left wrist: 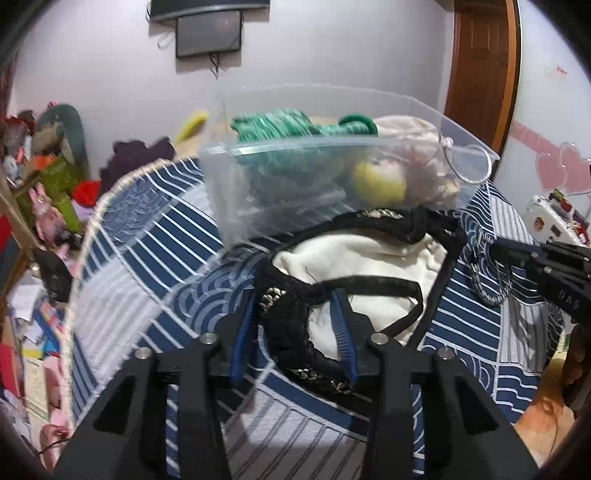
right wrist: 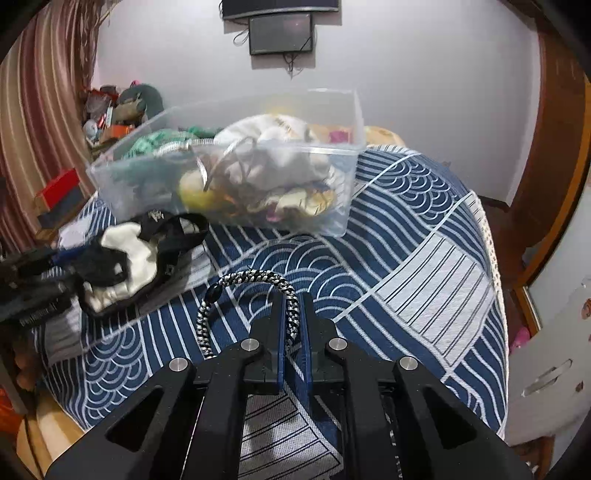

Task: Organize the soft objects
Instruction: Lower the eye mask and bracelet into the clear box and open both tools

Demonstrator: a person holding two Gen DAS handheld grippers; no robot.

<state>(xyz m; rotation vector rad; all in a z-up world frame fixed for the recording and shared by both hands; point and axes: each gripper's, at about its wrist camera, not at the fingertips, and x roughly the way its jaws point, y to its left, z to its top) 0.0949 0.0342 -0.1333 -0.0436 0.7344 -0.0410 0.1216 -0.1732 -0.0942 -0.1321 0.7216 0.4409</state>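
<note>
The blue wave-patterned bedspread (right wrist: pixel 406 236) fills the lower half of both your views, with white stripes and arcs running across it. On it, in the upper middle of each frame, stands the clear plastic bin (left wrist: pixel 221 192), already holding a green cord bundle (left wrist: pixel 280 123), a pale cloth bundle and a yellowish round toy (left wrist: pixel 378 181) that shows through the front wall. Just in front of the bin, centre of the left wrist view, lies the black-and-cream garment (left wrist: pixel 369 266), its black trim and a chain detail looping around the cream fabric; in the right wrist view it sits at mid-left, close to the bin's near corner.

Your left gripper (left wrist: pixel 295 314) has its blue-padded fingers spread apart, straddling the garment's black edge at lower centre, with fabric between them but not pinched. Your right gripper (right wrist: pixel 291 314) is clamped together on the black-and-white braided cord (right wrist: pixel 251 277), which arches up and to the left from the fingertips and hangs down, lifted off the bedspread. A screen (right wrist: pixel 282 31) hangs on the white wall at top centre.
</note>
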